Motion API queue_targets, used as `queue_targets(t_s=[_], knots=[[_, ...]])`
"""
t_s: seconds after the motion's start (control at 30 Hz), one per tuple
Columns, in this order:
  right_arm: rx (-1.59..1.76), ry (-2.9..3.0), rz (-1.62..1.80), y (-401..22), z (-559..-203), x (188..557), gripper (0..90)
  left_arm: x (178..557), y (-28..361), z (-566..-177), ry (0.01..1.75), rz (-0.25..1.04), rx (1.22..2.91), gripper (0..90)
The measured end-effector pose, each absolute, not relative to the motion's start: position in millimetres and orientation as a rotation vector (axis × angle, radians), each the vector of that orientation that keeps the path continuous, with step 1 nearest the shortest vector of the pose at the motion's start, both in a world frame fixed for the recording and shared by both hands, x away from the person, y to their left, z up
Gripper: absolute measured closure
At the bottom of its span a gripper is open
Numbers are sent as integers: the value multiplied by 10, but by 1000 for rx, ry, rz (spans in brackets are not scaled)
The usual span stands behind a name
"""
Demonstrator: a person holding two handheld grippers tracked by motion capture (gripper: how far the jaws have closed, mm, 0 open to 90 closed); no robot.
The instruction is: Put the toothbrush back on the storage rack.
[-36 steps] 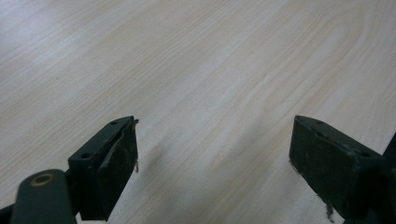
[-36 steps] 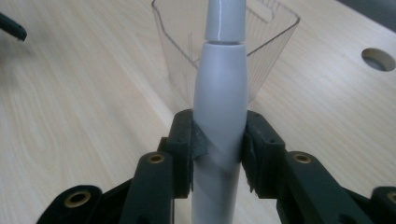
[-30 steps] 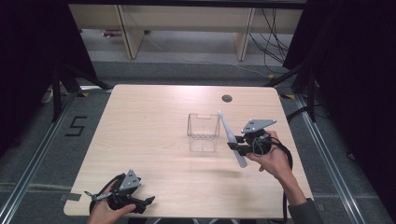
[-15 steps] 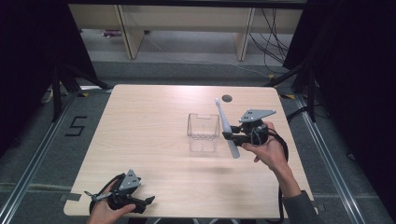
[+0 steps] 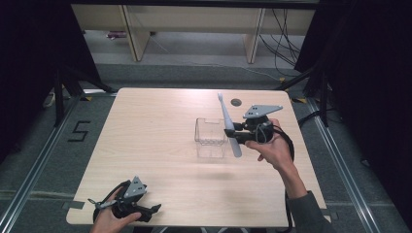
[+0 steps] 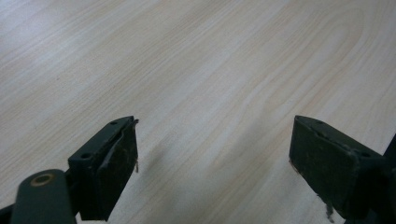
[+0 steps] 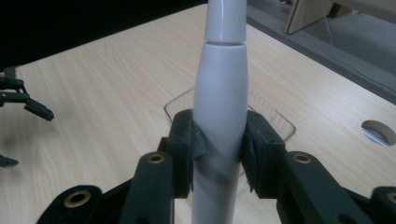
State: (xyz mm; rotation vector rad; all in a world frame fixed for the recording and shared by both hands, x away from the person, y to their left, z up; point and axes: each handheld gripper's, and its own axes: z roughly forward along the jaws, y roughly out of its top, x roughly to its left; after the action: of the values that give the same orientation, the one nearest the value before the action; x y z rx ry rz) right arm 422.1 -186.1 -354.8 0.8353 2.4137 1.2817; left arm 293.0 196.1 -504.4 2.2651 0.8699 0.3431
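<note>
Right tongs [image 5: 232,134] clamp a toothbrush [image 5: 227,124] beside the clear box [image 5: 210,138]; brush head cut off in right gripper view. Left tongs [image 6: 212,163] gape wide over bare table [image 6: 210,60].

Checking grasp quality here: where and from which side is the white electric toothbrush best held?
On its thick handle, from the side, jaws across its width, as the right claw grips it now. The handle is round and widest there; the neck is too thin to grip firmly.
</note>
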Motion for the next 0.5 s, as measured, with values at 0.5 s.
queue_targets(t_s=[0.5], knots=[[794,2405,1305,-1600,-3339,4388,667,2931,1961,-5052,869,340,2259,148]])
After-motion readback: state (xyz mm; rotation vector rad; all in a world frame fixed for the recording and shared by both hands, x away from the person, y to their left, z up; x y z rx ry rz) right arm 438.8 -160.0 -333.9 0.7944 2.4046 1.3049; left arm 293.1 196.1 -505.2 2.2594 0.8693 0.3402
